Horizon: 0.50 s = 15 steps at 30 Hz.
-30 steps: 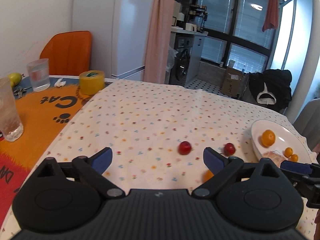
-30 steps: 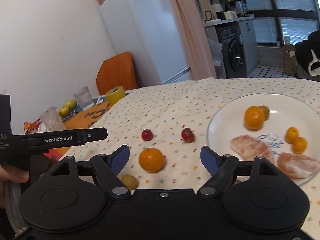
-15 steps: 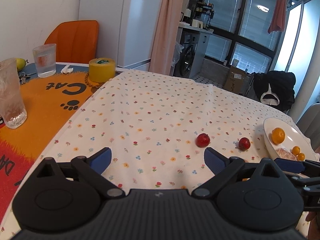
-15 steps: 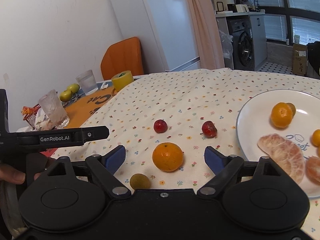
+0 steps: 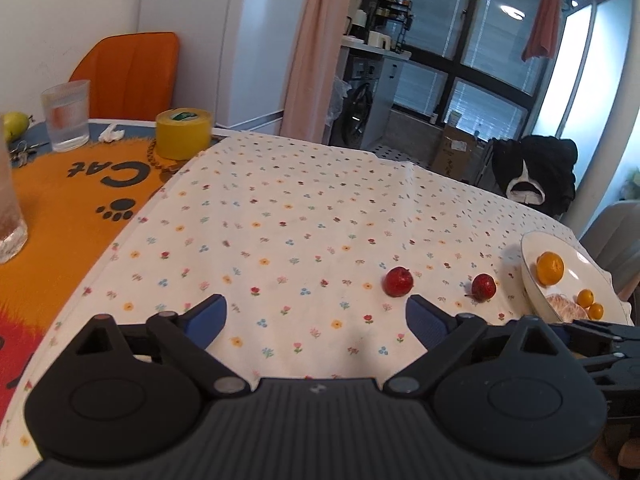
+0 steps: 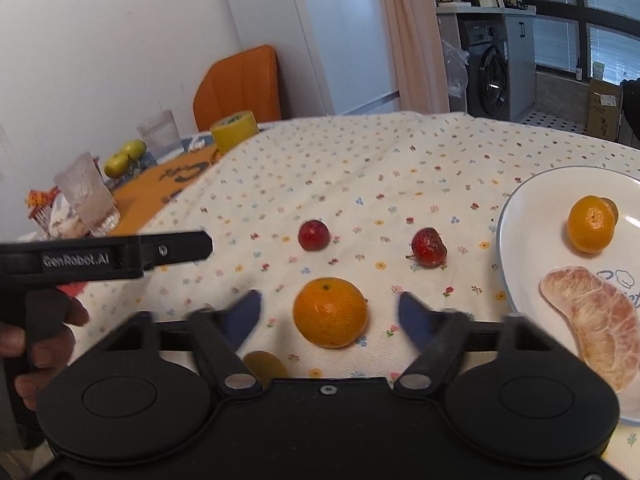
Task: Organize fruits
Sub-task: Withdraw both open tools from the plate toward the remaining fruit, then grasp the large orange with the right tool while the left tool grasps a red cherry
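The step in hand appears to be the approach to a loose fruit for transfer to the plate. In the right wrist view, the right gripper [image 6: 328, 316] sits low at the centre of the frame with its fingers spread wide and holding nothing. The orange [image 6: 330, 312] lies on the flowered tablecloth [image 6: 360, 168] between the two blue fingertips, touching neither.

The next move likely calls for a short advance so the pads flank the widest part of the orange, then a gentle closure; a round fruit can roll if one pad touches first.

The left gripper [image 5: 316, 320] occupies the lower part of the left wrist view, fingers apart and empty, above bare cloth. In the right wrist view it shows at the left edge, held in a hand [image 6: 24, 344].

Loose fruit still on the cloth:
- Two small red fruits [image 6: 314, 235] [image 6: 429, 247], above the orange in the frame.
- A small green-brown fruit [image 6: 264, 364], lower centre, just beside the left fingertip.

Container contents: the white plate [image 6: 516, 216], at the right edge of the frame, holds a mandarin [image 6: 591, 224] with a small brownish fruit touching it behind, and a peeled citrus segment [image 6: 596, 316]. The left wrist view also shows two small orange fruits [image 5: 590, 304] on the plate.
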Tool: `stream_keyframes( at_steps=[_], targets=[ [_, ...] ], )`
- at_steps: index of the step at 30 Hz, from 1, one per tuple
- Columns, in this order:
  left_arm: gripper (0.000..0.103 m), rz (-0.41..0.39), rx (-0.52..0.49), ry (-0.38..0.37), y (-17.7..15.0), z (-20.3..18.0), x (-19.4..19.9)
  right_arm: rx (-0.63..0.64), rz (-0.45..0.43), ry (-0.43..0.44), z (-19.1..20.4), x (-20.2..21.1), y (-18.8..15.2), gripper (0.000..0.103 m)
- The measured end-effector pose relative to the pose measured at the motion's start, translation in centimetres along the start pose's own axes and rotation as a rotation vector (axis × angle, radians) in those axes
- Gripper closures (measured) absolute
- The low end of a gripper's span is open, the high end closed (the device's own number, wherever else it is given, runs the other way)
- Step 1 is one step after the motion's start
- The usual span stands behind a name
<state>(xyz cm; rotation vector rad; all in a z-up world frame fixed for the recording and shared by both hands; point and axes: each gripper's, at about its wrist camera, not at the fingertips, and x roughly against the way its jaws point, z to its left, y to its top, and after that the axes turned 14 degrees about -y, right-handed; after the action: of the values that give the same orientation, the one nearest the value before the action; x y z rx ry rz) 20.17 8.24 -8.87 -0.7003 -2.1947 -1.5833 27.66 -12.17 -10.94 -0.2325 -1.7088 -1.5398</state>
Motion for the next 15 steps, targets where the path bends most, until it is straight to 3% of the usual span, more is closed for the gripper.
stream_keyframes(
  at_steps=[1,6,11,15],
  targets=[
    [0.008,0.000,-0.002,-0.007,0.1,-0.1,-0.2,0.008,0.024,0.006,0.0,-0.4,0.0,0.063],
    [0.013,0.023,-0.022,-0.028,0.5,-0.9,-1.7,0.017,0.013,-0.002,-0.3,-0.1,0.6,0.064],
    [0.029,0.047,-0.036,-0.039,0.9,-1.6,-3.4,-0.003,-0.010,0.008,-1.3,0.6,1.4,0.064],
    [0.032,0.061,-0.037,-0.051,1.1,-2.1,-4.5,-0.019,-0.034,-0.001,-2.3,1.0,2.2,0.064]
  ],
)
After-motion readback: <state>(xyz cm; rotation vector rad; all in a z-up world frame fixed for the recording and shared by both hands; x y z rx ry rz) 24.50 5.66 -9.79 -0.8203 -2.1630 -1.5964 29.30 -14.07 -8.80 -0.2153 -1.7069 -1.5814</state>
